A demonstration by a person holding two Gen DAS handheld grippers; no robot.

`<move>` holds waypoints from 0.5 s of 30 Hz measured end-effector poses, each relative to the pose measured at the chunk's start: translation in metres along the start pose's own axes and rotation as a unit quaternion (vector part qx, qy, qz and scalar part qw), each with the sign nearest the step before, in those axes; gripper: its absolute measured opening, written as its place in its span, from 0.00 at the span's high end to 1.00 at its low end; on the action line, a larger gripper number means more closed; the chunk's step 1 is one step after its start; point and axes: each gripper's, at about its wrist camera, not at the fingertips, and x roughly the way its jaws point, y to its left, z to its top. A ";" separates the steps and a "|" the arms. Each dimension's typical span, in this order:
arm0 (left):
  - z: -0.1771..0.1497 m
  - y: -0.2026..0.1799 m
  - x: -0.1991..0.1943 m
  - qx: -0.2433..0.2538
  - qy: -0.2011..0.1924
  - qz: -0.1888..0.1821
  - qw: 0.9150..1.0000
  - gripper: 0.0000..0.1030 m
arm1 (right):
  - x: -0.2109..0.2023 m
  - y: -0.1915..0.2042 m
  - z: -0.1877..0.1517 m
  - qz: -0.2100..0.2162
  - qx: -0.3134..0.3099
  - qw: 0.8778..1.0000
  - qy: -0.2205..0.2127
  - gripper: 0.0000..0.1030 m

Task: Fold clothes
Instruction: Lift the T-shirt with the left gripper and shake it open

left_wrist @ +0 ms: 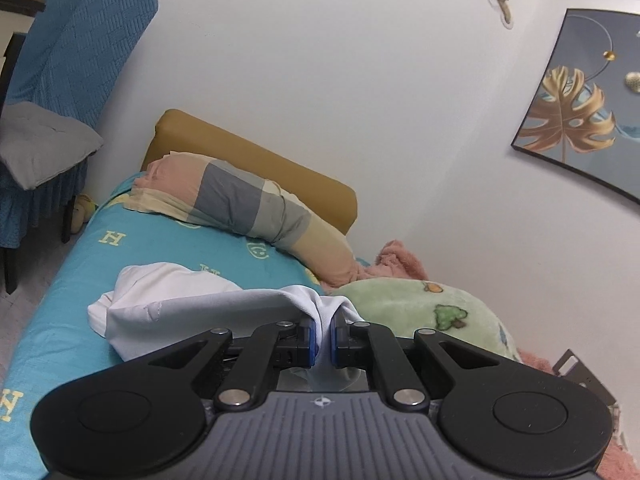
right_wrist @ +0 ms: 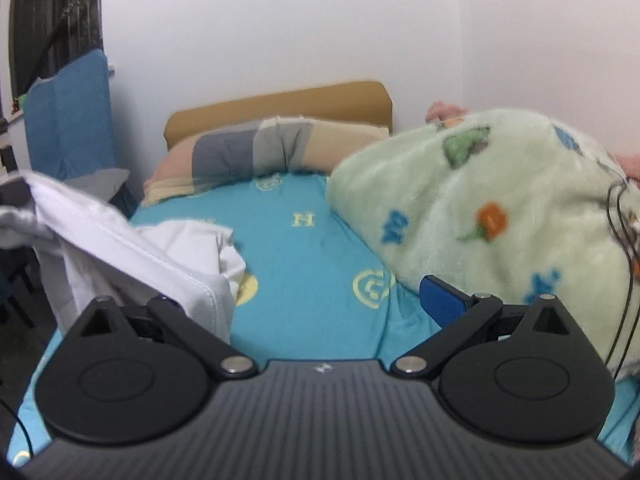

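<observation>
white garment (left_wrist: 172, 304): 1 | pillow (left_wrist: 248, 206): 1 | green blanket (right_wrist: 480, 216): 1 | framed picture (left_wrist: 584, 108): 1

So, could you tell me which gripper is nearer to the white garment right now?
Left. The left gripper is shut on the white garment, pinching a fold. The right gripper is open beside it, the cloth draped over its left finger, nothing between its jaws.

Ahead of your right gripper (right_wrist: 324, 300) the blue sheet of the bed (right_wrist: 312, 248) lies bare up to the pillow (right_wrist: 260, 152), a lane you can pass through. The green blanket (right_wrist: 480, 208) bulks against its right side, touching the right finger, and the white garment (right_wrist: 132, 248) hangs over the left finger. Beyond your left gripper (left_wrist: 323, 336), the headboard (left_wrist: 256, 160) and wall (left_wrist: 320, 80) close the far end.
</observation>
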 end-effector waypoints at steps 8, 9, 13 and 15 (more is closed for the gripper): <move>-0.001 0.026 0.017 0.005 0.033 0.096 0.995 0.93 | 0.041 0.000 -0.025 -0.024 0.038 0.996 0.073 0.00; 0.000 0.030 0.021 0.006 0.040 0.105 0.994 0.93 | 0.031 0.001 -0.016 -0.025 0.033 0.999 0.029 0.00; -0.002 0.049 0.035 -0.004 0.089 0.123 0.988 0.80 | -0.002 0.006 0.009 0.007 0.007 0.994 -0.107 0.00; -0.004 0.052 0.039 0.008 0.106 0.149 0.983 0.69 | -0.003 0.008 0.014 0.031 -0.002 0.993 -0.116 0.00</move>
